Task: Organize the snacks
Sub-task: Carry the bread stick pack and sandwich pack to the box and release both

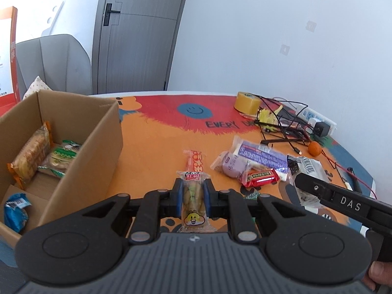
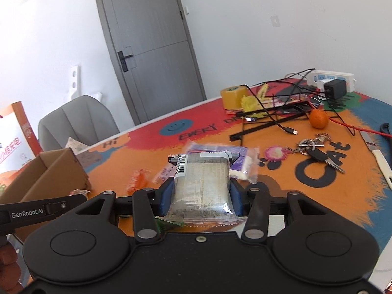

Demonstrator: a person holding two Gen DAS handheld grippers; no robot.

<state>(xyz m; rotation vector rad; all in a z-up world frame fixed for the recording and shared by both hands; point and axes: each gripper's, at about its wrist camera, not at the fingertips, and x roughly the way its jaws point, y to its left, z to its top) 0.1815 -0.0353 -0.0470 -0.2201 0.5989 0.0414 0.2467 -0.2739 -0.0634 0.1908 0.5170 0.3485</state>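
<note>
Left gripper jaws clenched on a slim bread-stick packet; right gripper jaws gripped a clear wrapped snack. Cardboard box stood at 9 o'clock of the left gripper, loose snacks at 1 o'clock on the table, cables beyond.

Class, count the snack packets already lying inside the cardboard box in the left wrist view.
3: an orange-edged cracker pack against the left wall, a green-labelled pack beside it, a blue packet nearest the camera. The box walls may hide others.
</note>
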